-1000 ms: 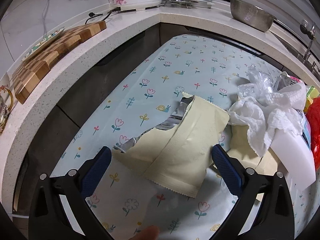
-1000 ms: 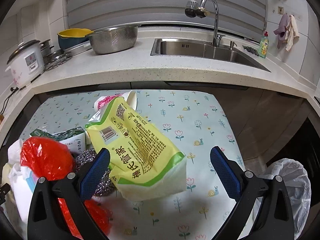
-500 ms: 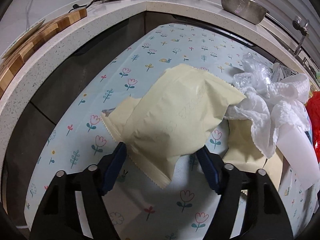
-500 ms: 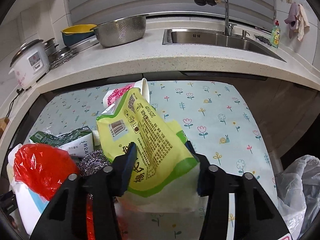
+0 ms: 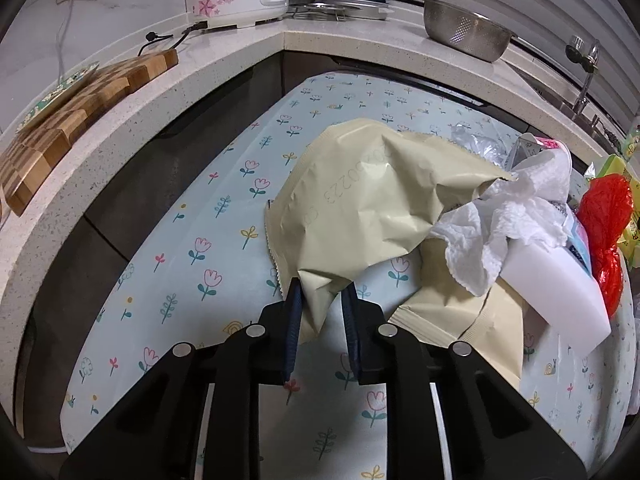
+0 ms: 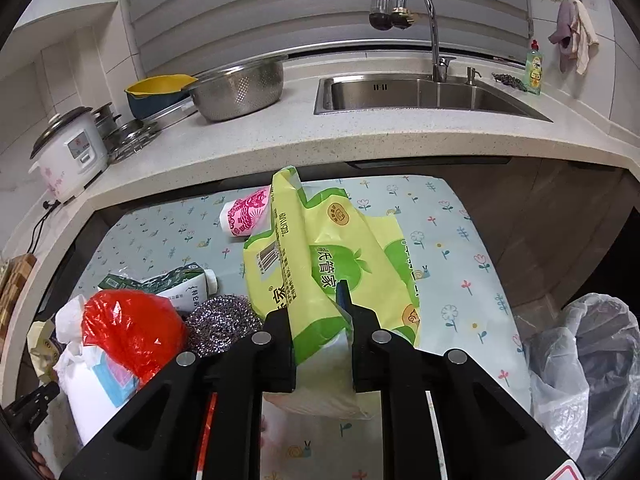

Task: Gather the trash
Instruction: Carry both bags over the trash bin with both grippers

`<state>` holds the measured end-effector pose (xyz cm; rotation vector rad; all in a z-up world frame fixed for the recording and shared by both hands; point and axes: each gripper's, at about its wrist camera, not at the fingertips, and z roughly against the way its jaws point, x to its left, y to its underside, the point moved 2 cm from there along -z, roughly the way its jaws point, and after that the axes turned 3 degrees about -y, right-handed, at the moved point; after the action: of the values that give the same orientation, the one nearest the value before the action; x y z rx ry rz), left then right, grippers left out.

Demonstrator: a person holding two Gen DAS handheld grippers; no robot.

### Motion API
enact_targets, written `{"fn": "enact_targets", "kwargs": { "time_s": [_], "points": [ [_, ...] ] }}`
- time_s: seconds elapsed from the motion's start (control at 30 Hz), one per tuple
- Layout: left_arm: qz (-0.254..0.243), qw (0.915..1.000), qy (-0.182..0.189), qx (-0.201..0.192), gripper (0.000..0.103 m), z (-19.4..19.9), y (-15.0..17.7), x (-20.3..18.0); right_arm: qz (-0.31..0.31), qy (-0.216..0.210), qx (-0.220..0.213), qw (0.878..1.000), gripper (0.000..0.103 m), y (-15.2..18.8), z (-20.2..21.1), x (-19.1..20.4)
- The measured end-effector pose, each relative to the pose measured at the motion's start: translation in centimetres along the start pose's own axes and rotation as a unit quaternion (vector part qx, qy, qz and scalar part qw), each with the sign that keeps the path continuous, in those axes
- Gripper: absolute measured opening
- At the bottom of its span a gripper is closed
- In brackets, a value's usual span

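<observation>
**Both hand-held grippers clamped on wrappers above the floral-cloth surface**

Your left hand-held gripper (image 5: 320, 300) has just been closing and now pinches the lower corner of a beige wrapper (image 5: 372, 196). The pads press the film from both sides, and the wrapper bulges up and away from the fingers, its far end resting against a crumpled white paper towel (image 5: 516, 216). A second beige wrapper (image 5: 472, 320) lies flat beneath that towel, just beside your fingers on the right. A red plastic bag (image 5: 604, 224) sits at the right edge of the pile.

Your right hand-held gripper (image 6: 320, 312) has likewise just been closing and is clenched on a yellow-green package (image 6: 328, 264), which stands creased between the fingers with its barcode side turned left. Left of it lie a steel scouring pad (image 6: 222, 322), a green-and-white carton (image 6: 176, 286) and the red bag, seen here too. A pink-printed cup (image 6: 246, 216) lies on its side behind the package.

All items rest on the floral tablecloth (image 6: 452, 240). A bin lined with a clear bag (image 6: 580, 360) stands off the cloth's right edge. The counter (image 6: 360, 144) behind carries a colander (image 6: 240, 88) and a rice cooker (image 6: 70, 152).
</observation>
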<state>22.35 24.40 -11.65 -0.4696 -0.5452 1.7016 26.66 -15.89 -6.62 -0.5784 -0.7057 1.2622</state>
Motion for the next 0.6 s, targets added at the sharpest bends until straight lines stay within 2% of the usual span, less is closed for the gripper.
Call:
{"fn": "enact_targets", "kwargs": {
  "time_s": [0.33, 0.6],
  "points": [
    [-0.007, 0.9988, 0.018, -0.046, 0.019, 5.5, -0.6, -1.1, -0.018, 0.017, -0.044, 0.999, 0.014, 0.0, 6.7, -2.1],
    [-0.051, 0.9941, 0.058, -0.076, 0.019, 9.7, -0.2, -6.1, -0.05, 0.043, -0.067, 0.996, 0.014, 1.7, 12.2, -6.4]
  ]
}}
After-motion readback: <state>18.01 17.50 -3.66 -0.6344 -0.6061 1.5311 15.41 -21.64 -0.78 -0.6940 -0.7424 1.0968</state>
